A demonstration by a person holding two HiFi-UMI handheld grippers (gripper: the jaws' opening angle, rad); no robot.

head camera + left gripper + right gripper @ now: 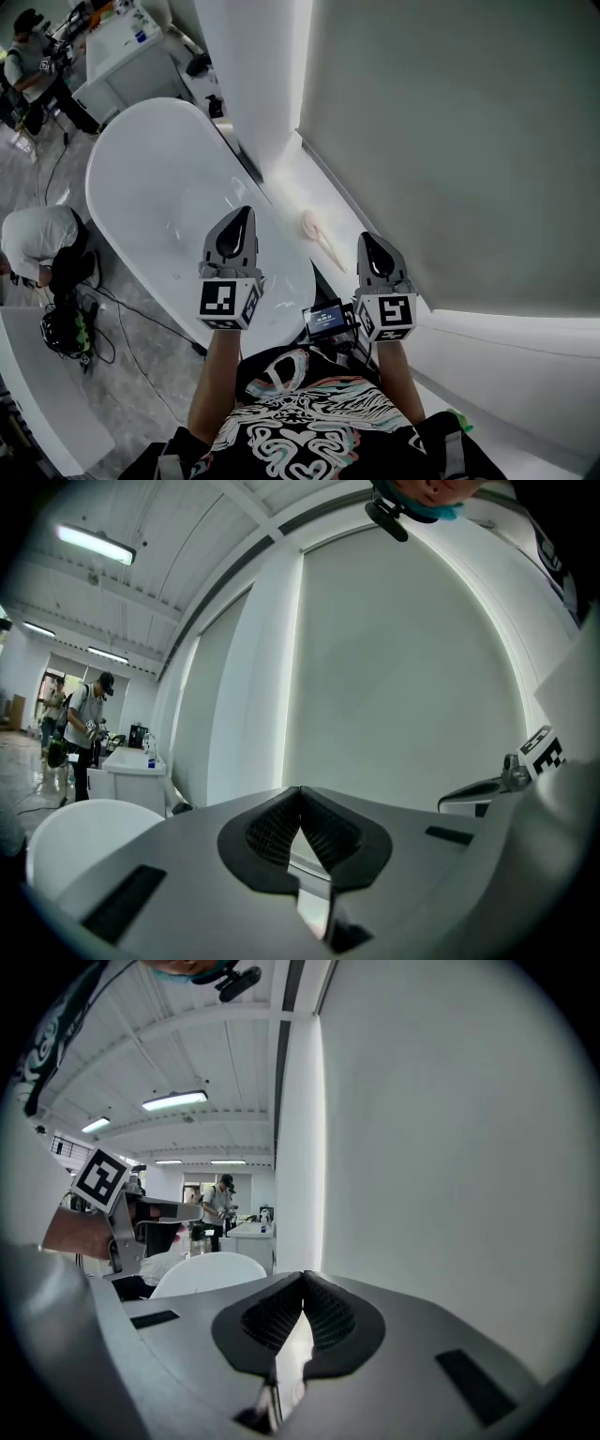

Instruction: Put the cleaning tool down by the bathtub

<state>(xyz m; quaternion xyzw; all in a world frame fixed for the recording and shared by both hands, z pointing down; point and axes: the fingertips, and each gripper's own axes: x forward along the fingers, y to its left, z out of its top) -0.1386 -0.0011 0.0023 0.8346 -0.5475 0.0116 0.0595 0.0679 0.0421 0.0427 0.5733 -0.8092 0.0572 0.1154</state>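
Cleaning tool (320,237): pale cream, rounded head, tapering handle. Lies flat on the white ledge (314,183), between bathtub (122,155) and wall. Left gripper (244,216) and right gripper (366,239): jaws pressed together, empty.

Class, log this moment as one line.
left claw: shut, empty | right claw: shut, empty | cleaning tool: lying on ledge beside bathtub

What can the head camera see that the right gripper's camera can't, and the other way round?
Only the head view: the brush lying on the ledge beside the bathtub, and a person crouching on the floor. Only the right gripper view: ceiling lights and, close up, the shut, empty jaws of the right gripper. Both: the bathtub and the left gripper.
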